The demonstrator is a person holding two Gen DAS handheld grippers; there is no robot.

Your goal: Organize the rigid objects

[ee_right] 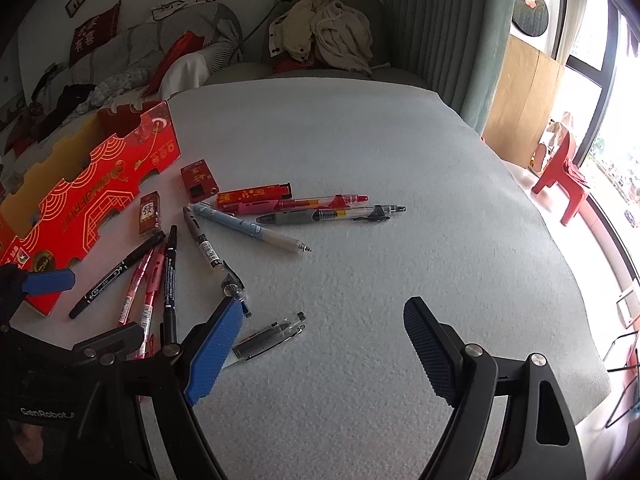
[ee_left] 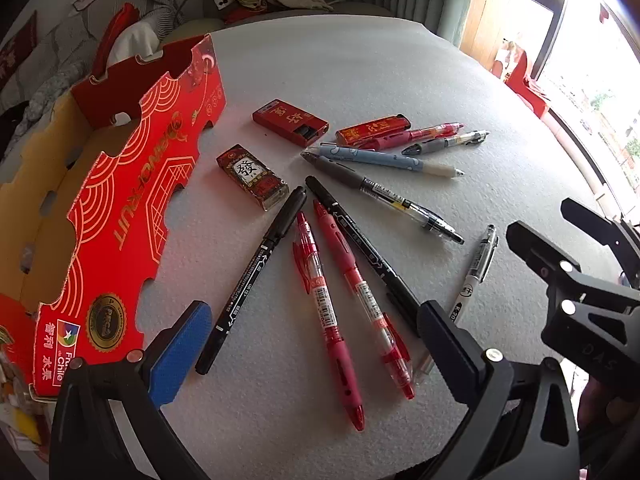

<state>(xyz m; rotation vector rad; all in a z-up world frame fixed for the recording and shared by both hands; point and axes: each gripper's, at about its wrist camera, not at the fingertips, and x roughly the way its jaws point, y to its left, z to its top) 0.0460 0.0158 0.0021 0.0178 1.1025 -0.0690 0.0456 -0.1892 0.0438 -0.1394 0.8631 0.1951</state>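
Left gripper (ee_left: pixel 312 340) and right gripper (ee_right: pixel 324 344): jaws spread wide, empty, above the counter (ee_right: pixel 400 200). Pens (ee_left: pixel 340 280) fan out mid-counter; beyond them lie lighters (ee_left: pixel 252 176). Only the right wrist view shows the red chair (ee_right: pixel 560 176). Red box (ee_left: pixel 132 184): far left.

left hand-held gripper (ee_left: pixel 316 344) jaws spread wide, right hand-held gripper (ee_right: pixel 324 344) jaws wide apart, both empty

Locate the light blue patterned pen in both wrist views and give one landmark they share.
Left wrist: light blue pen lies right of centre in the upper half, just below the red lighter.
Right wrist: light blue pen lies left of centre, tip pointing lower right.
Shared landmark: the red cardboard box at left.
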